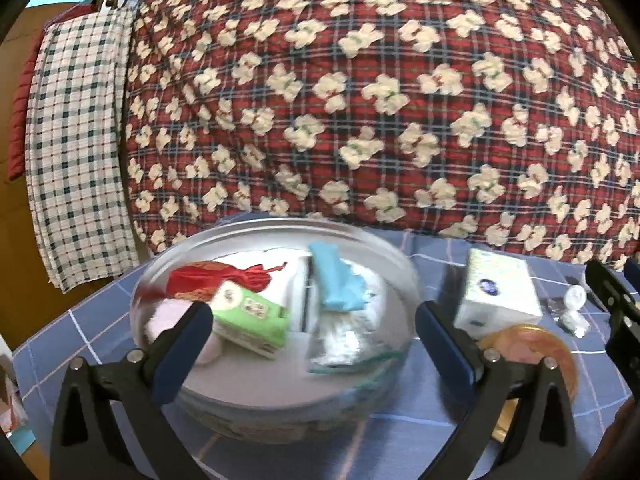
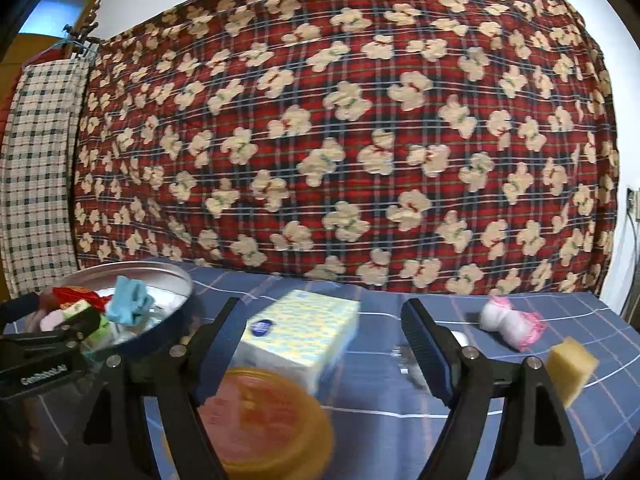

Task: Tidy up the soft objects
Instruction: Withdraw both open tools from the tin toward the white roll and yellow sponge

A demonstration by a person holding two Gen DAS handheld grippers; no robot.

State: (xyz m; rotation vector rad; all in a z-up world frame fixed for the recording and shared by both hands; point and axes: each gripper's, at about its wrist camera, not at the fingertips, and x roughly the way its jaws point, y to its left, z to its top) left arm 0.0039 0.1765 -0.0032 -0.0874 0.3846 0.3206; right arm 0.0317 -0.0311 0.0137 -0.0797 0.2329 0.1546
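Observation:
A round metal tin (image 1: 384,256) on the blue checked tablecloth holds a red pouch (image 1: 208,280), a green tissue pack (image 1: 252,320), a blue cloth (image 1: 336,284) and white packets. My left gripper (image 1: 314,328) is open just in front of the tin, nothing pinched. In the right wrist view my right gripper (image 2: 322,332) is open, and a yellow-white tissue pack (image 2: 304,328) lies on the cloth ahead between its fingers, untouched. A pink-white soft roll (image 2: 508,320) and a yellow sponge (image 2: 572,364) lie to the right.
An orange round lid (image 2: 260,412) lies close under the right gripper. Small clear wrappers and a white cap (image 1: 576,300) sit beyond the tissue pack (image 1: 496,292). A red plaid quilt (image 1: 360,100) hangs behind the table, with a checked cloth (image 1: 76,152) to its left.

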